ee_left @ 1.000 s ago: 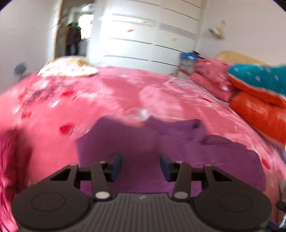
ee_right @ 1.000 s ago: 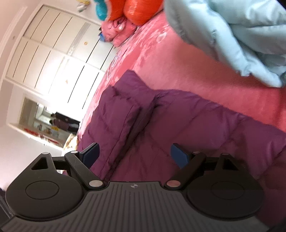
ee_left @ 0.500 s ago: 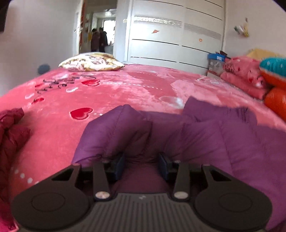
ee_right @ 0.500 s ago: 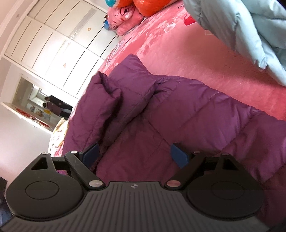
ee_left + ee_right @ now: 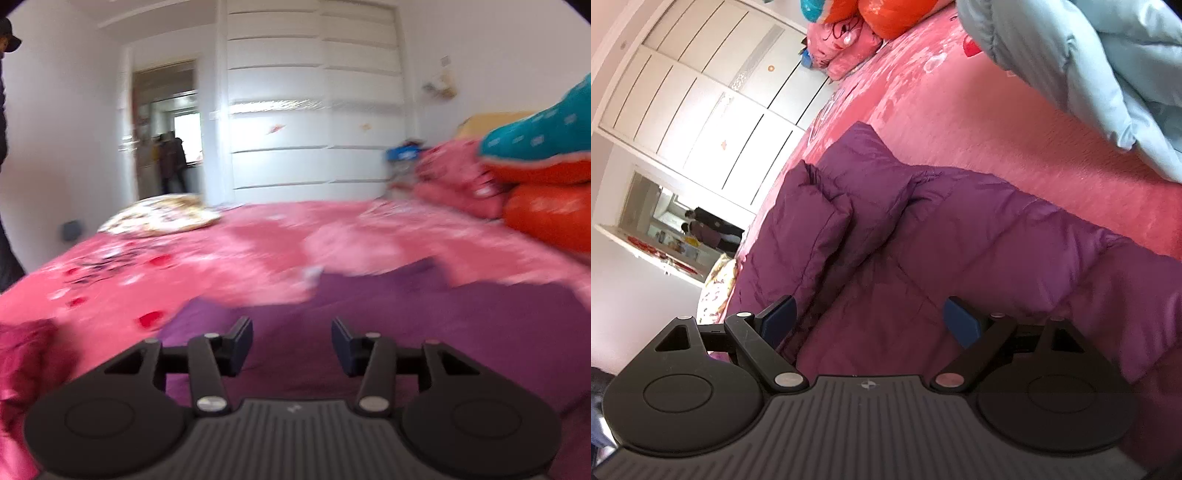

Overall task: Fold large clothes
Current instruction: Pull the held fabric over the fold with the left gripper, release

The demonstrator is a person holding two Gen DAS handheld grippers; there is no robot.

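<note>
Both grippers are hovering wide open, gripping nothing: left gripper [image 5: 291, 345] and right gripper [image 5: 870, 319] over the purple jacket [image 5: 960, 236].

1. Bed [image 5: 258, 243] [image 5: 960, 122]: pink cover with red heart prints; it carries everything below.
2. Purple puffer jacket [image 5: 424, 314] [image 5: 923, 240]: quilted, lies flat on the cover, one part folded over on top.
3. Patterned pillow [image 5: 162, 218]: at far edge, toward doorway.
4. Stack of pillows [image 5: 546, 184] [image 5: 857, 11]: orange below, teal above, pink bedding beside it.
5. Light blue quilt [image 5: 1089, 62]: bunched on the cover, apart from the jacket.
6. Dark red garment [image 5: 26, 362]: crumpled at near left edge.
</note>
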